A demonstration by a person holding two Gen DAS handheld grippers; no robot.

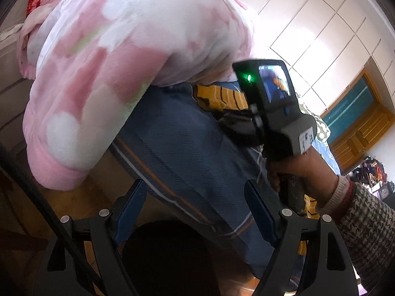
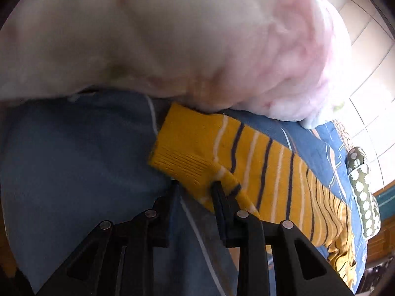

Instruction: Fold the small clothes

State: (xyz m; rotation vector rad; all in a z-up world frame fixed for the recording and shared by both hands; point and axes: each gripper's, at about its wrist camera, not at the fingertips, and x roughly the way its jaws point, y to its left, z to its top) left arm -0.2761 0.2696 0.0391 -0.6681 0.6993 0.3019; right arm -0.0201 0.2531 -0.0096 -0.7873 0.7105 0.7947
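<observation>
The yellow striped garment [image 2: 249, 162] is laid on the blue bedsheet [image 2: 74, 153] of a bed, its plain ribbed edge toward the left and its striped length running off to the far right. Its far edge is touched and partly covered by a bulky pink and white blanket [image 2: 172, 37], which overhangs the bed's left edge in the left wrist view.

The right claw [image 2: 195, 185] is seen at the garment's near left corner; a fold of yellow knit lies against the right finger [image 2: 219, 197], but a visible gap is left between the two fingers, and whether the cloth is truly pinched cannot be told. The left claw [image 1: 197, 197] is held spread wide above the sheet with nothing between its fingers, near the bed's left edge, where bare floor [image 1: 81, 202] is seen below.

Open sheet is left near the garment; a green dotted pillow [image 2: 363, 192] lies at the far right.
</observation>
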